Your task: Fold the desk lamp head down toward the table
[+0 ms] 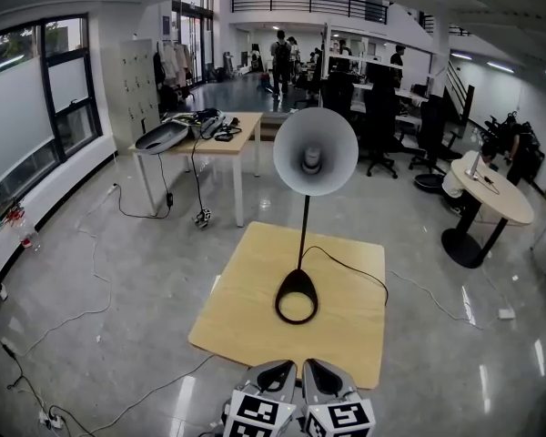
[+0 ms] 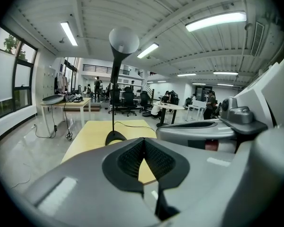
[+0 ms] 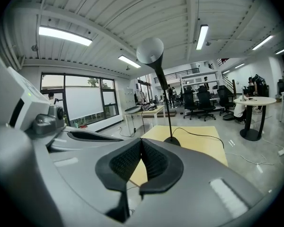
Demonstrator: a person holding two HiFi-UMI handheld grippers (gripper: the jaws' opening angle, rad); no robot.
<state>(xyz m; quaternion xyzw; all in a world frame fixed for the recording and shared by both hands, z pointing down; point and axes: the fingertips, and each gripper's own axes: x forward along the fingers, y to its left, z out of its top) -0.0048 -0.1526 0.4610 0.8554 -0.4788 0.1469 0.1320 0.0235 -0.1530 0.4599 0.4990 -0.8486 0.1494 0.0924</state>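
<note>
A desk lamp stands upright on a small light-wood table. Its pale cone-shaped head tops a thin black stem, which rises from a black ring base. My left gripper and right gripper sit side by side at the table's near edge, well short of the lamp. In the left gripper view the left gripper is shut and empty, with the lamp head high ahead. In the right gripper view the right gripper is shut and empty too, and the lamp head is above it.
The lamp's black cord runs off the table's right side. A long table with gear stands behind at the left, a round white table at the right. Office chairs and people are farther back. Cables trail on the floor at the left.
</note>
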